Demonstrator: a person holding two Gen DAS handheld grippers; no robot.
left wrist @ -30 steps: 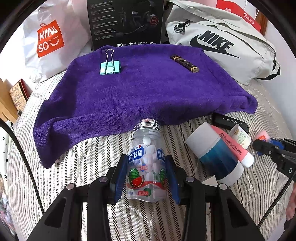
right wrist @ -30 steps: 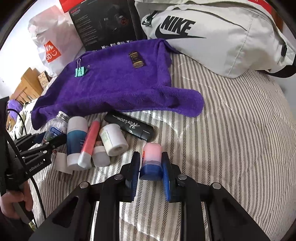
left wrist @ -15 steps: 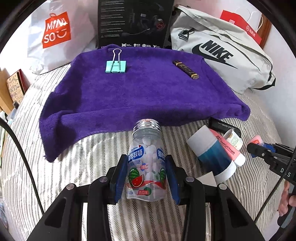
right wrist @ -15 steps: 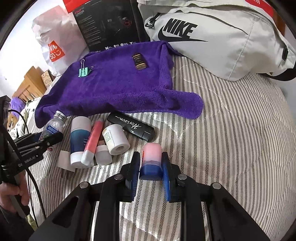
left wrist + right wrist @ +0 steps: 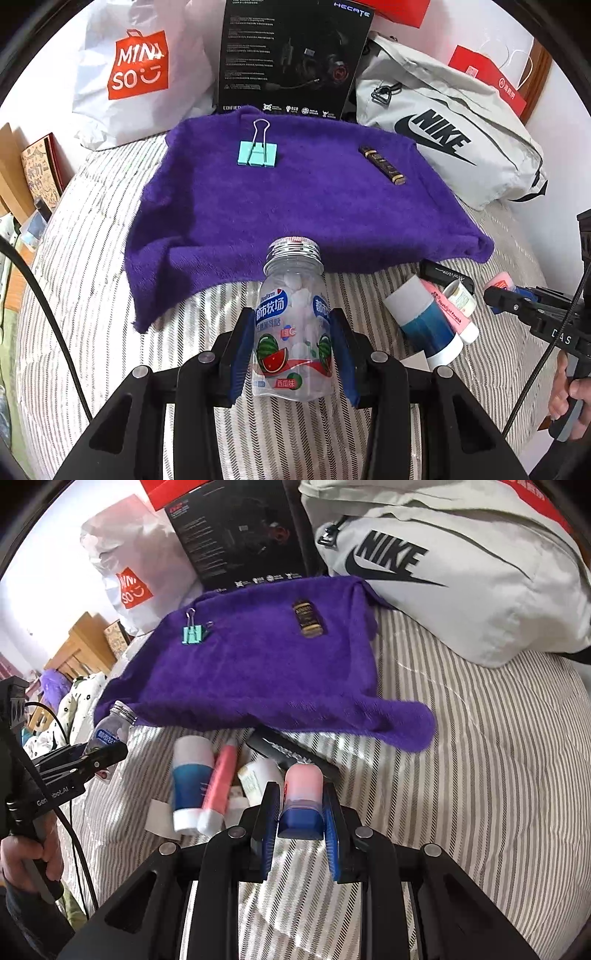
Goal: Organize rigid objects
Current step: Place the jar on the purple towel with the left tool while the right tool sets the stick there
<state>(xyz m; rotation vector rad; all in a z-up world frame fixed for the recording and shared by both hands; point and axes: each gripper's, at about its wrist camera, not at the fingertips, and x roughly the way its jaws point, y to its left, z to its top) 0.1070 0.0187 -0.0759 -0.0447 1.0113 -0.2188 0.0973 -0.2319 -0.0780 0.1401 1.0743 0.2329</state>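
At frame centre, the left gripper [image 5: 291,354] pinches a candy bottle [image 5: 293,328]; the right gripper [image 5: 300,825] pinches a pink-and-blue container [image 5: 302,797].

1. A grey-and-white striped quilted bed cover [image 5: 480,760] fills the foreground.
2. A plain white wall [image 5: 44,55] rises behind, brightly lit.
3. Light wooden furniture [image 5: 79,642] stands at the left.

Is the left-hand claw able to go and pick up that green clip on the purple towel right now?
Probably not yet. The left gripper is already shut on the candy bottle, so it has no free grip. The path itself looks open: bare purple towel lies between it and the green binder clip.
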